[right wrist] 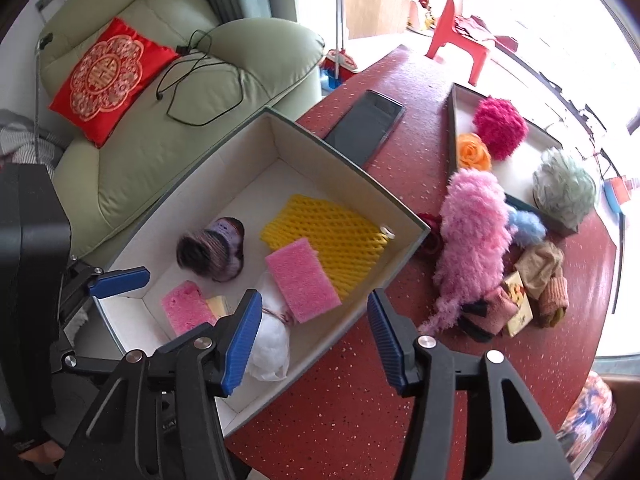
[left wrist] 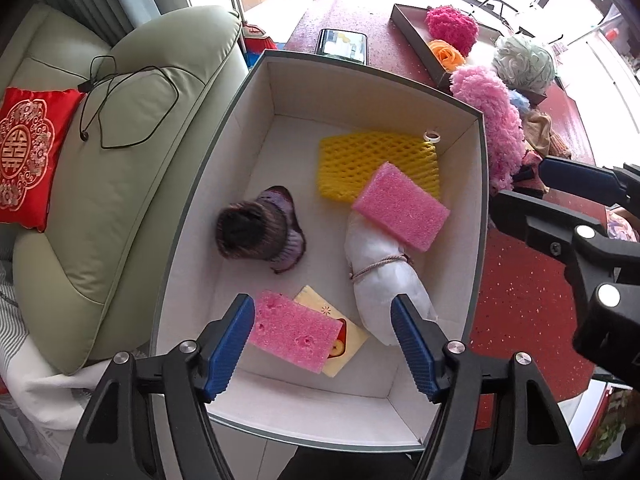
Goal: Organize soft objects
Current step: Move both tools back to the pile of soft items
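A white box (left wrist: 256, 136) (right wrist: 400, 208) holds a yellow foam net (left wrist: 376, 164) (right wrist: 324, 232), two pink sponges (left wrist: 400, 208) (left wrist: 292, 328) (right wrist: 302, 280) (right wrist: 186, 308), a purple knit hat (left wrist: 256, 236) (right wrist: 212, 252), a white tied bundle (left wrist: 384, 276) (right wrist: 270, 344) and a yellow card (left wrist: 344, 344). My left gripper (left wrist: 324, 344) is open above the box's near end, empty, with the near pink sponge between its fingers below. My right gripper (right wrist: 312, 344) is open and empty over the box's right wall. It shows in the left wrist view (left wrist: 576, 176).
On the red table (right wrist: 360, 400) lie a phone (right wrist: 364, 128), a fluffy pink piece (right wrist: 472, 236), socks and small cloths (right wrist: 540, 280), and a dark tray (right wrist: 454, 120) with a magenta pompom, orange rose and green-white pouf. A green sofa (right wrist: 140, 152) with a red cushion stands left.
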Motion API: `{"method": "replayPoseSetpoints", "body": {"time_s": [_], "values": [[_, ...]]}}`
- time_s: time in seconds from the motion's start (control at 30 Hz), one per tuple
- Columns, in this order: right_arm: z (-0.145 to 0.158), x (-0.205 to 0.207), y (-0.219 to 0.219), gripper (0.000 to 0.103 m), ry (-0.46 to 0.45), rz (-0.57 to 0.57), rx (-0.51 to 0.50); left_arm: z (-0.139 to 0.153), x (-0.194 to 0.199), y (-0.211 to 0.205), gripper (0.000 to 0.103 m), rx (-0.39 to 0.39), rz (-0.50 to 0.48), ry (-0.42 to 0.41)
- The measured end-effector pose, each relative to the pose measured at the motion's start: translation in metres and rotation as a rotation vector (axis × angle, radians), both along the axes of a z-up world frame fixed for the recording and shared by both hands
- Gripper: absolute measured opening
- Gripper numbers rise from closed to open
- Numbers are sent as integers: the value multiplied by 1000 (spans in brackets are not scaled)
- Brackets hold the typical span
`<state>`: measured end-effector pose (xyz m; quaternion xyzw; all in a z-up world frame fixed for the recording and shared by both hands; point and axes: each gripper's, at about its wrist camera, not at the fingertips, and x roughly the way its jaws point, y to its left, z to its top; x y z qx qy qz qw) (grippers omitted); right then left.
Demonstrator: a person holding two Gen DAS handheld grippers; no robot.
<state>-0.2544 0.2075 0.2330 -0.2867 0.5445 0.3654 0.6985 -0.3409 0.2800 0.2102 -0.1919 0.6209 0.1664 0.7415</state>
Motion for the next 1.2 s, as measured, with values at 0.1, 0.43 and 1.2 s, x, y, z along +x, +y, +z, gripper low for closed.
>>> {"method": "replayPoseSetpoints", "body": {"time_s": [0.1,0.43,1.2], "values": [[4,9,-25,59,-13,-70,10,6,8,-11,72,0,-22,-17],[-2,57,-149,59,-10,-351,-22,44,59,-84,72,-30,-184,-99],[-92,175,-204,58,46,67,-85,-75,220,-162,72,-162,-226,3]]}}
